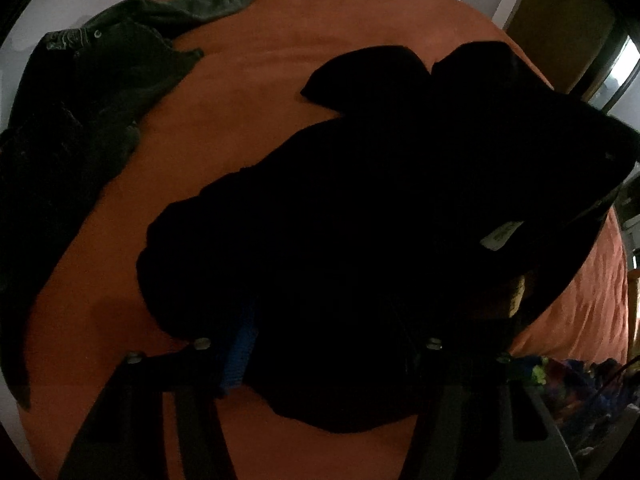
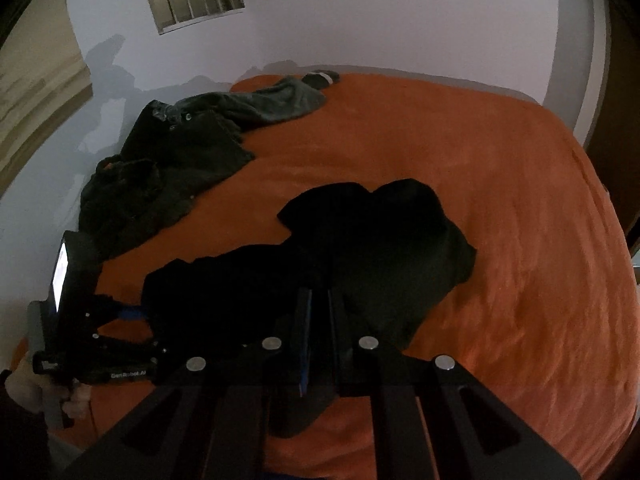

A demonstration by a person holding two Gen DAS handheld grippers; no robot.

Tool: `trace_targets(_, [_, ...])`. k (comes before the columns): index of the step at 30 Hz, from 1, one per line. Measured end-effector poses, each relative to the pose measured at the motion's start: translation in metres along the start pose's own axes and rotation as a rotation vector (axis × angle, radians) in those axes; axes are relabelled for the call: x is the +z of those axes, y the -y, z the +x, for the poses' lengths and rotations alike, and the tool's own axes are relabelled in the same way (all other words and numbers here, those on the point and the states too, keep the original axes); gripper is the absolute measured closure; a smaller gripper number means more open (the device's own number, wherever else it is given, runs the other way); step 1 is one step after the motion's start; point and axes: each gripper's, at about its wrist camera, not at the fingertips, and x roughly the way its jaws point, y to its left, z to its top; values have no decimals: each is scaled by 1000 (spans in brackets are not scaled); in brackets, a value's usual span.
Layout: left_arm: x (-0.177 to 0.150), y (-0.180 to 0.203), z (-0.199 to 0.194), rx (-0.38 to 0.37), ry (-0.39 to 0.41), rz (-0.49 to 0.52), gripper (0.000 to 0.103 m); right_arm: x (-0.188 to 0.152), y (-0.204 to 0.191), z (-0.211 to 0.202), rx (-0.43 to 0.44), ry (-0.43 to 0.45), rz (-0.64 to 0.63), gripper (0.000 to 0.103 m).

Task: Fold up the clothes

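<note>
Item: black garment (image 2: 360,248), crumpled on the orange bed cover (image 2: 500,200), long axis running from 8 o'clock to 2 o'clock in the right wrist view. Our right gripper (image 2: 318,300), at 6 o'clock of the cloth, had its jaws together, pinching a fold of its near edge. Our left gripper (image 2: 132,316), at 9 o'clock, stood half apart at the garment's far-left end; whether it gripped, we could not tell. Green clothes (image 2: 180,152) lay at 11 o'clock, apart.
</note>
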Motion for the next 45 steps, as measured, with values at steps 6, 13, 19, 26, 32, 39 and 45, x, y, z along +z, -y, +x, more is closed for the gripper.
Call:
trace_targets(6, [7,6,-17,-115,56,-43,32,1,-8,-3,9,12,-23,96])
trace_targets(13, [9,9,14,-77,11,-49,30,3,-25,-20,43,46,-83,96])
trace_targets(19, [12,6,13,-46,43,-50,66,-1,-27,-22,24,50,-89,96])
trace_targets(26, [14,5,-12,-4,126,-78,92,-9,-10,-5,-33,2,-33,96])
trace_targets(32, [22,-3,-39,-17,202,-117,92,-25,9,18,-65,-70,22,96])
trace_targets(39, [17,4,-50,-9,222,-76,93,-41,16,40,-70,-153,22,96])
trace_targets(45, [17,-1,-51,-23,215,-73,93,-39,21,43,-62,-169,42,96])
